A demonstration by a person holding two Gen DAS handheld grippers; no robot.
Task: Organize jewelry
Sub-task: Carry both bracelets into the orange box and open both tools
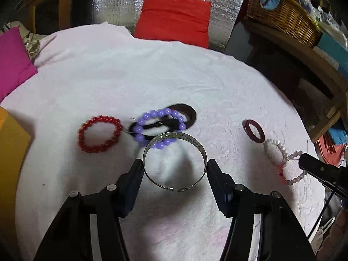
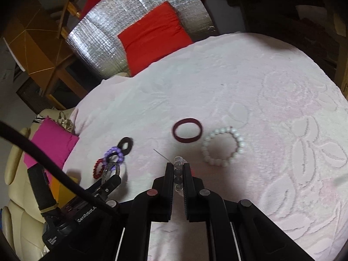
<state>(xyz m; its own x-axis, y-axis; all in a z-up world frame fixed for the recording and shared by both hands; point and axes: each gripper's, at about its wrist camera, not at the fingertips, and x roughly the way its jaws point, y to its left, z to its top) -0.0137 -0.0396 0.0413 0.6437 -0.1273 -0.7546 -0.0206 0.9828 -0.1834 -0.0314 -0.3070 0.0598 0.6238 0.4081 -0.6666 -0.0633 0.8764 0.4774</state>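
My left gripper (image 1: 174, 164) is shut on a silver cuff bangle (image 1: 174, 140), held by its sides above the white cloth (image 1: 108, 76). Beyond it lie a purple bead bracelet (image 1: 144, 120), a red bead bracelet (image 1: 100, 133) and a black band (image 1: 189, 111). My right gripper (image 2: 178, 167) is shut on a clear bead bracelet (image 2: 178, 161). A maroon bangle (image 2: 188, 130) and a white bead bracelet (image 2: 223, 146) lie just beyond it. The left view shows the right gripper (image 1: 304, 163), the clear bracelet (image 1: 293, 155), the maroon bangle (image 1: 253, 130) and the white bracelet (image 1: 274, 150).
A red cushion (image 1: 174, 18) leans on silver foil at the back. A pink cushion (image 1: 13, 61) and a yellow object (image 1: 10, 143) sit at the left. A wicker basket (image 1: 282, 15) stands on a wooden shelf at the right.
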